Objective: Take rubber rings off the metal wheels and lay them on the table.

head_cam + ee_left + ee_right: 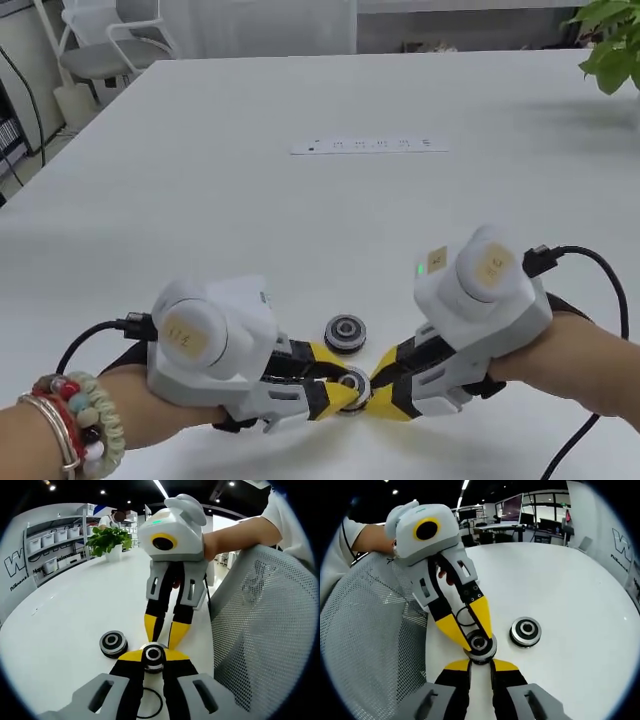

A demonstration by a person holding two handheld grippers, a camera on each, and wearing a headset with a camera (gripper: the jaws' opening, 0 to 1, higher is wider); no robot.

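My left gripper [153,659] clamps a metal wheel [153,655]; right gripper's [165,631] tips meet its rim, grip unclear; left gripper view shows a loose rubber ring [160,704] underneath.

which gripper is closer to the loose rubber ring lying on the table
Left. The rubber ring lies on the table directly under the left gripper, behind its tips. The right gripper reaches in from beyond the wheel where both meet, farther off.
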